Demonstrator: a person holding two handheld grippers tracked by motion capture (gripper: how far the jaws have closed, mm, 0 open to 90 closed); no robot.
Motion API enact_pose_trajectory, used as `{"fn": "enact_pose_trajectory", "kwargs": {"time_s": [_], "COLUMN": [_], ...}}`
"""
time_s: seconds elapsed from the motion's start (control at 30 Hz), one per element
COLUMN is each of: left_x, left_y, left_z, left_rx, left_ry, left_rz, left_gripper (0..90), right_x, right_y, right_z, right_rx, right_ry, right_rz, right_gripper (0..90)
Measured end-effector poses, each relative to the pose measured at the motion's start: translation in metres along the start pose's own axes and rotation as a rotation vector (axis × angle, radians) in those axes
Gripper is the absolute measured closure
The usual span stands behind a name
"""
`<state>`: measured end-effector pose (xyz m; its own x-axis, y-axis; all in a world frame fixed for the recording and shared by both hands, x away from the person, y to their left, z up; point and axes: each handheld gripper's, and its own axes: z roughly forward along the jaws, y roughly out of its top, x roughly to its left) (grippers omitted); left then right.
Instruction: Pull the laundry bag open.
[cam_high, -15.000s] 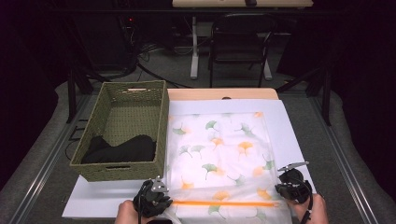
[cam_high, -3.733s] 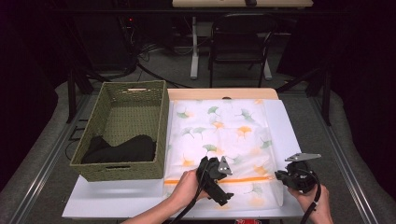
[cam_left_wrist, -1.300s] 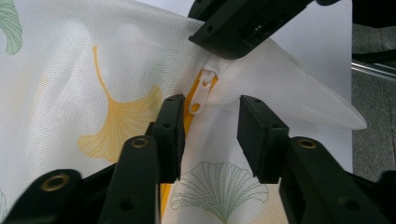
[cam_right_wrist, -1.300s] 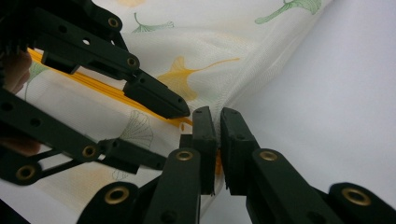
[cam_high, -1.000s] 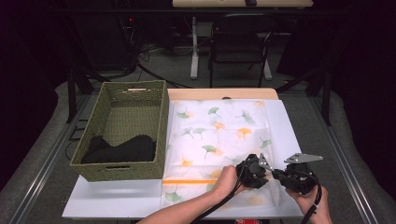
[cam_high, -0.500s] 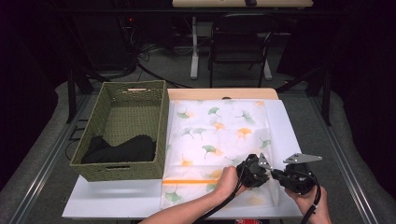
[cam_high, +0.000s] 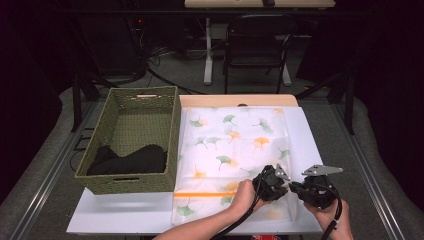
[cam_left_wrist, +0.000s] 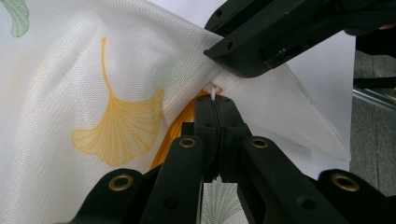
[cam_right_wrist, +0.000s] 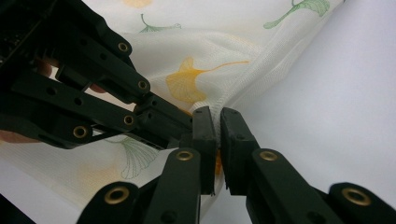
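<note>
1. High view: a white mesh bag (cam_high: 235, 150) printed with ginkgo leaves lies flat on the white table (cam_high: 125, 215) in the middle of the frame, just right of a green woven basket (cam_high: 131, 140) that holds dark clothing (cam_high: 131, 161). An orange zipper (cam_high: 200, 194) runs across the bag near the lower edge. Both grippers meet at the lower right of the bag: the left gripper (cam_high: 278, 181), reaching across from the bottom centre, and the right gripper (cam_high: 295, 188) beside it.

2. Left gripper view: its jaws are pressed together at the frame's centre on a small white zipper pull (cam_left_wrist: 213, 89), and they have just been closing on it. The right gripper (cam_left_wrist: 233, 70) comes down from the upper right, pinching the bag's fabric.

3. Right gripper view: its jaws are clamped on a bunched fold of the bag's hem (cam_right_wrist: 205, 112) at the centre; the left gripper (cam_right_wrist: 187, 128) comes in from the left, touching the same spot.

4. Judgement: the step looks like working the zipper, with the pull now gripped. The next move calls for the right gripper to hold the fabric taut while the left draws the pull steadily along the orange line.
</note>
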<state>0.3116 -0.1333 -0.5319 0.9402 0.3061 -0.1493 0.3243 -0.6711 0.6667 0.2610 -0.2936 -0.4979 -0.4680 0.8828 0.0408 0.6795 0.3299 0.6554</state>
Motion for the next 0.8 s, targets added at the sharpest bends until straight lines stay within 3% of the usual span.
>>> {"fn": "enact_pose_trajectory", "kwargs": {"time_s": [0.57,0.8], "left_x": [0.0070,0.0071], "left_y": [-0.0010,-0.0018], "left_z": [0.0009,0.0012], "left_rx": [0.002,0.001], "left_ry": [-0.019,-0.016], "left_rz": [-0.085,-0.097], "left_gripper": [90.0,90.0], "right_x": [-0.0004,-0.0005], "right_y": [0.0001,0.0001], "right_z": [0.0002,0.0010], "right_rx": [0.006,0.011], "right_ry": [-0.006,-0.002], "right_rz": [0.001,-0.005], "right_gripper": [85.6,85.6]}}
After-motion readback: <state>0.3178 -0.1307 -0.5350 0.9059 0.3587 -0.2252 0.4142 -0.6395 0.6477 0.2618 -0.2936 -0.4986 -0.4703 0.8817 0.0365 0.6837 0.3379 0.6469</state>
